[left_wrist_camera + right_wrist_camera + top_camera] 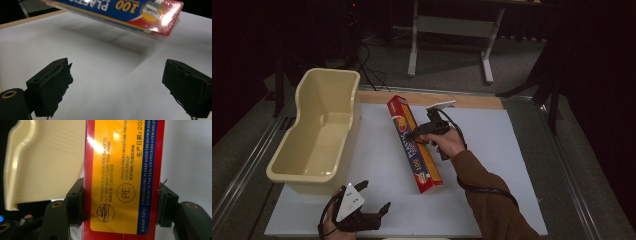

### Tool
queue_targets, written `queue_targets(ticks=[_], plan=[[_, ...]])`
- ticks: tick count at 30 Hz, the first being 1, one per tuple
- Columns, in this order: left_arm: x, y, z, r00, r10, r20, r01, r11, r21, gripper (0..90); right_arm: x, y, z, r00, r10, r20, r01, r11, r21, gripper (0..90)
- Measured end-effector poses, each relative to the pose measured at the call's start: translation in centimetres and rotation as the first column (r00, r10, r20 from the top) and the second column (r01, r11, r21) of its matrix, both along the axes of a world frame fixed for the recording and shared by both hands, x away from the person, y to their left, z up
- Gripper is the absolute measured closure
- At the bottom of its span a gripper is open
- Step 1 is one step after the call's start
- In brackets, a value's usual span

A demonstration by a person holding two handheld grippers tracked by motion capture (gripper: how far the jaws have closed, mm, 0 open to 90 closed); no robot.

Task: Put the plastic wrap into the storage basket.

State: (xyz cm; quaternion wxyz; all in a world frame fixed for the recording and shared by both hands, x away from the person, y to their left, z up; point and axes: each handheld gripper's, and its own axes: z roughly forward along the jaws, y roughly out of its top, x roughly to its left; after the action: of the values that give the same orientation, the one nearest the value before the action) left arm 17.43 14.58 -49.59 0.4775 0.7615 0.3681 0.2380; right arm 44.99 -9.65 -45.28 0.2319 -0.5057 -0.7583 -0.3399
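The right gripper (424,131) has its two black jaws closed on the long sides of a red and yellow box (414,145) of plastic wrap, roughly at the middle of its length. In the right gripper view the jaws press against both edges of the box (123,177), whose yellow face carries printed care notes and a "PE" mark. The person's right hand (446,142) wraps the handle, with a brown sleeve (492,200) running back to the bottom edge of the high view and a black cable (486,190) looping over the forearm.

In the left gripper view the box (120,12) hangs above the white surface with a soft shadow under it, so it appears lifted clear of the sheet, though how far cannot be told.

The left gripper (374,197) sits near the front edge of the worktop, held in the left hand (332,226), its jaws spread wide apart with nothing between them. A grey three-cornered plate (349,201) rides on top of it.

A cream plastic tub (302,172) stands on the left part of the white sheet (492,135), beside the box and apart from it. The tub's inside looks bare. In the right gripper view its pale wall (45,165) lies just beyond the box. The worktop (472,101) shows a wooden strip along its far edge.
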Motion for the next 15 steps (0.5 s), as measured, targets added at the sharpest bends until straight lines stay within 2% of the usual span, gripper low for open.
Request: queue_targets(ticks=[5,8,15], plan=[[0.0,0.0,0.0,1.0,-0.002,0.0,0.002,1.0,-0.001,8.0,0.2,0.3,0.7,0.999,-0.044,-0.003,0.044,0.9976,0.053,39.0],[0.0,0.0,0.0,1.0,-0.002,0.0,0.002,1.0,0.0,8.0,0.3,0.5,1.2,0.9976,-0.069,-0.01,0.069,0.9928,0.097,39.0],[0.0,-0.1,0.0,1.0,-0.004,0.001,0.004,1.0,-0.002,8.0,0.0,1.2,2.6,0.9926,-0.122,0.003,0.119,0.98,0.159,39.0]])
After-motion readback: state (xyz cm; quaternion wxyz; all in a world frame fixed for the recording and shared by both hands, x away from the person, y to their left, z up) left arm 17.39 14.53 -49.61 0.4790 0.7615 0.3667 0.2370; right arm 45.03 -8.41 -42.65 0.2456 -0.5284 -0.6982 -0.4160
